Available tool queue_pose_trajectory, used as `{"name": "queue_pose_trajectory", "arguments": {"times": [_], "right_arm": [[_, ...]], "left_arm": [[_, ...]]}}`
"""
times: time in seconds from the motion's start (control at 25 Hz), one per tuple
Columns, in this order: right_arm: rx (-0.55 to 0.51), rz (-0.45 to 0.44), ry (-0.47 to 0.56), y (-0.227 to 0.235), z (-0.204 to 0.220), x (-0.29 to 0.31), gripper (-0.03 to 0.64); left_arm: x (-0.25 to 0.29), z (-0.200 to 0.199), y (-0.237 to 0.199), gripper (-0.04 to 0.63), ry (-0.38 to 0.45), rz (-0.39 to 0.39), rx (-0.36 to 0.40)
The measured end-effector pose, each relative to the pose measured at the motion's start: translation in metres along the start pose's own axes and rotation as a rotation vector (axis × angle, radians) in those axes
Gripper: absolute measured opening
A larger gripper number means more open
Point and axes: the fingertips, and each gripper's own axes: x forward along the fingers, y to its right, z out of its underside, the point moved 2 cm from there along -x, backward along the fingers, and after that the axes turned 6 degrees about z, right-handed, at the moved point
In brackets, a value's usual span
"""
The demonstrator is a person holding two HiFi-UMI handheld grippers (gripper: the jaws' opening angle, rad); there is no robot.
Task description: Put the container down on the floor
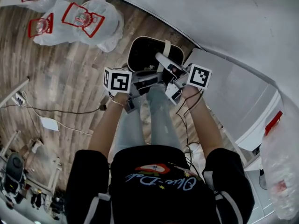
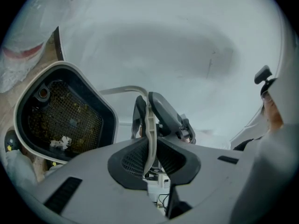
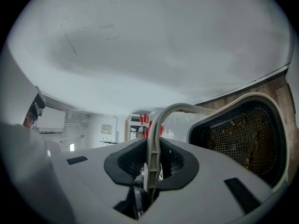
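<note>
Wood floor [image 1: 70,92] by a white wall [image 1: 210,13]: I note left tool [image 2: 149,141] and right tool [image 3: 153,155] both pinching the handle [image 3: 174,108] of the container [image 1: 142,55], which I judge shares its weight and holds it level; floor contact undetermined.

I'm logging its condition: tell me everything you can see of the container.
The container is a rounded tub with a pale rim, black walls and a mesh bottom holding yellowish bits and a white scrap. Its thin pale handle is clamped by the left gripper and right gripper. It is beside the white wall over wood floor; contact with it can't be told.
</note>
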Motion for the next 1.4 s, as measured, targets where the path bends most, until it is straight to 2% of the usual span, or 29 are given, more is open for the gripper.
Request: {"name": "queue_pose_trajectory", "arguments": {"times": [0.4, 0.6, 1.12, 1.4], "right_arm": [[-0.015, 0.033, 0.003, 0.018, 0.004, 0.001, 0.061], [-0.029, 0.045, 0.001, 0.003, 0.001, 0.001, 0.060], [-0.089, 0.072, -0.001, 0.016, 0.002, 0.001, 0.061], [-0.076, 0.130, 0.010, 0.022, 0.002, 0.003, 0.061]], "left_arm": [[0.004, 0.006, -0.020, 0.049, -0.007, 0.019, 0.003], [0.003, 0.002, -0.005, 0.049, -0.003, 0.055, -0.005], [0.010, 0.007, -0.019, 0.049, 0.018, 0.033, 0.030], [0.013, 0.006, -0.027, 0.049, 0.036, 0.031, 0.041]]}}
